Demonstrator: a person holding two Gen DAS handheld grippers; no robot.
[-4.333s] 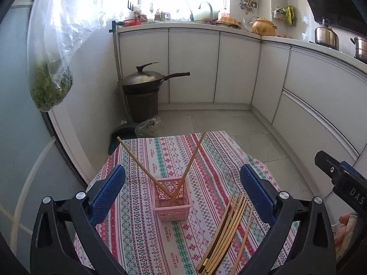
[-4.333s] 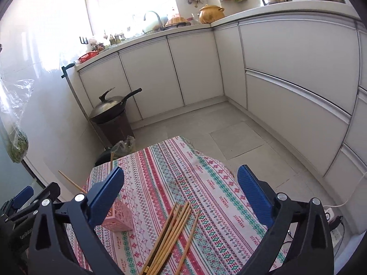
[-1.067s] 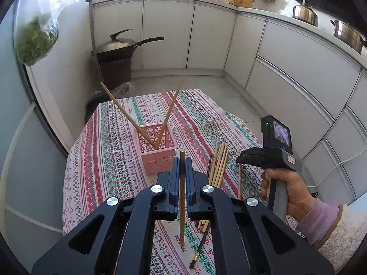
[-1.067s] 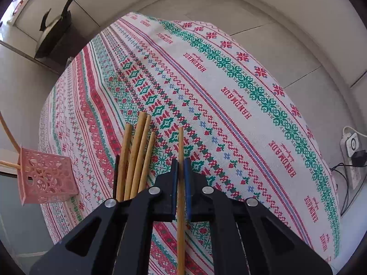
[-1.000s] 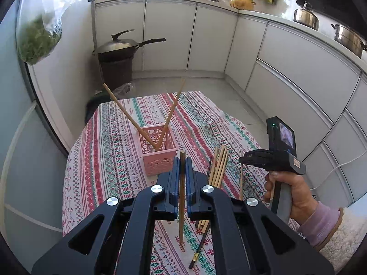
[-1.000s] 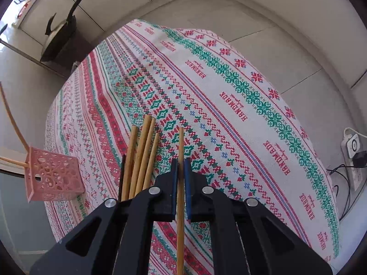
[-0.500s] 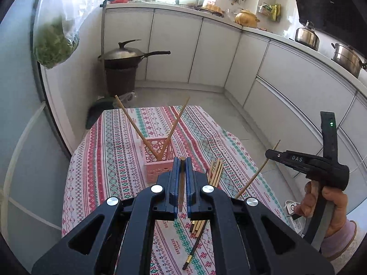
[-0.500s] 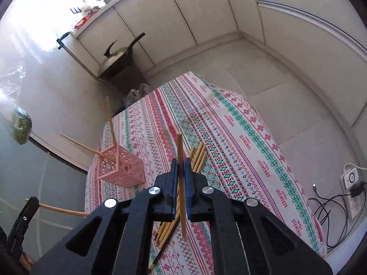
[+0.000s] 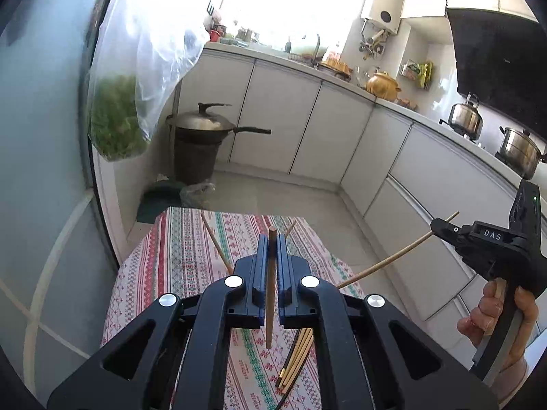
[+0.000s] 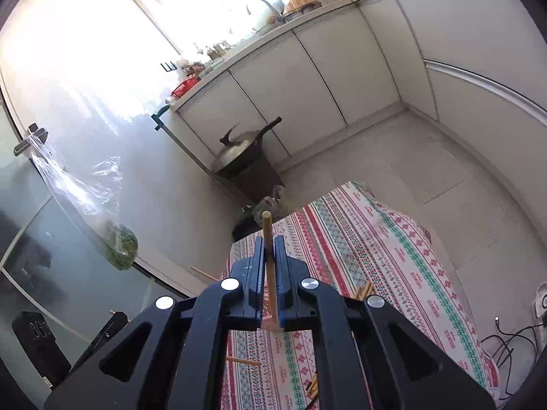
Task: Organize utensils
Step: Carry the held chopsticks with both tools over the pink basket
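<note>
A: What is the left gripper (image 9: pixel 270 241) doing?

B: Its blue pads (image 9: pixel 261 266) are pressed together on 1 wooden chopstick (image 9: pixel 270 287), which stands nearly upright between them, its lower end hanging free above the patterned tablecloth (image 9: pixel 177 249).

A: And the right gripper (image 10: pixel 269 242)?

B: The same — clamped on a second chopstick (image 10: pixel 270 273). In the left wrist view that stick (image 9: pixel 396 259) slants out from the right gripper (image 9: pixel 441 227), which a hand (image 9: pixel 495 311) grips by the handle, off the table's right side.

A: Where are the rest of the utensils?

B: A loose bundle of chopsticks (image 9: pixel 295 358) lies flat on the cloth below the left gripper. 2 more chopsticks (image 9: pixel 215 242) lean outward behind the left gripper; what they stand in is hidden by the gripper.

A: Anything else nearby?

B: A lidded wok (image 9: pixel 201 123) sits on a dark bin by the cabinets, and a clear bag of greens (image 9: pixel 116 123) hangs at left.
</note>
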